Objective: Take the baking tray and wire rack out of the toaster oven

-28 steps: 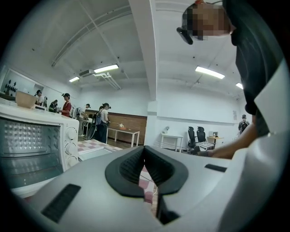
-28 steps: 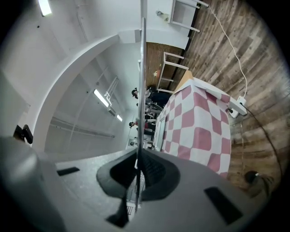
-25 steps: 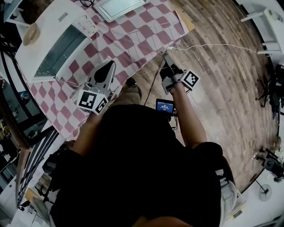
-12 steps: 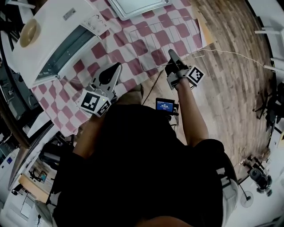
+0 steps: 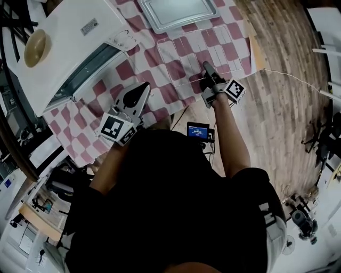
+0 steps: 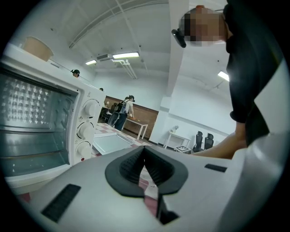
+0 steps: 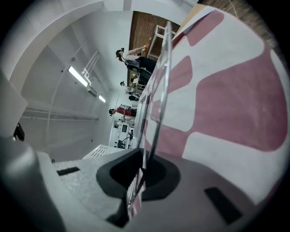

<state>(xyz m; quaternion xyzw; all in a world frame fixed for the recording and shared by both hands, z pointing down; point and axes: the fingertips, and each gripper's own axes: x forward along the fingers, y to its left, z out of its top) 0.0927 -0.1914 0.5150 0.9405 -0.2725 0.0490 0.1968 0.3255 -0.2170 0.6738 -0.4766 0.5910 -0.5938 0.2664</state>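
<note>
The wire rack lies flat over the red-and-white checked cloth, next to the silver baking tray at the table's far side. My right gripper is shut on the rack's near edge. In the right gripper view a thin rack wire runs out from between the closed jaws of that gripper. My left gripper hangs over the cloth in front of the white toaster oven, shut with nothing held. The left gripper view shows its pads meeting, the oven at left and the tray beyond.
A tan bowl sits on top of the oven. The table's right edge borders wooden floor with a thin white cable across it. A small device with a lit screen hangs at the person's chest. People stand far off in the room.
The right gripper has carried the wire rack from beyond the table's edge inward and down over the checked cloth. The left gripper has drifted forward over the cloth, still shut.
</note>
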